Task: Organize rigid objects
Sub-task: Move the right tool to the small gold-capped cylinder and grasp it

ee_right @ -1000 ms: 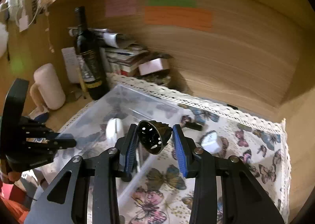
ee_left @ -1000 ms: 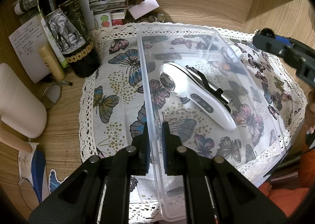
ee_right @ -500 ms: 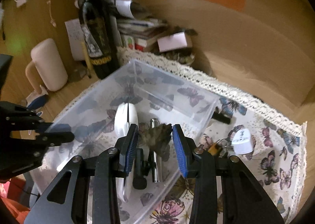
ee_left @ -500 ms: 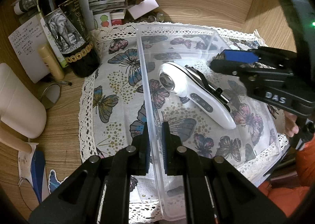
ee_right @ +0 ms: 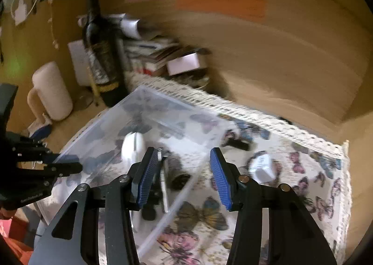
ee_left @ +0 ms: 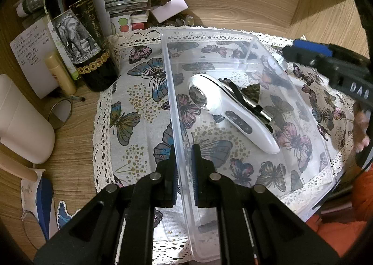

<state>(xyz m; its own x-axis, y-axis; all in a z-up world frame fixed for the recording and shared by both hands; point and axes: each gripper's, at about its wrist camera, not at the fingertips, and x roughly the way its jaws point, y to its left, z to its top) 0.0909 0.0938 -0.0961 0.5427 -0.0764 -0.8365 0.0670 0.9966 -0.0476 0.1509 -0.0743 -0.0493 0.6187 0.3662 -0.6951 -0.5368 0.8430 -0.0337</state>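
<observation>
A clear plastic bin [ee_left: 300,111] lies on a butterfly cloth [ee_left: 137,101]. My left gripper [ee_left: 183,169] is shut on the bin's near left wall. Inside the bin lie a white handheld device [ee_left: 233,111], a metal corkscrew [ee_left: 250,99] and a small dark cone-shaped piece [ee_left: 253,90]. In the right wrist view my right gripper [ee_right: 183,173] is open and empty above the bin's [ee_right: 149,111] right edge, with the dark piece [ee_right: 178,169] below it. A white plug adapter [ee_right: 262,168] and a small black item [ee_right: 237,145] lie on the cloth outside the bin.
A dark wine bottle [ee_left: 79,29] stands left of the bin, with papers and books [ee_left: 126,6] behind it. A cream cylinder [ee_left: 21,122] and a metal ring [ee_left: 59,113] lie at the left. A wooden wall [ee_right: 268,55] curves behind.
My right gripper opened and let the dark cone-shaped piece drop into the bin, then drew back to the right. My left gripper has not moved.
</observation>
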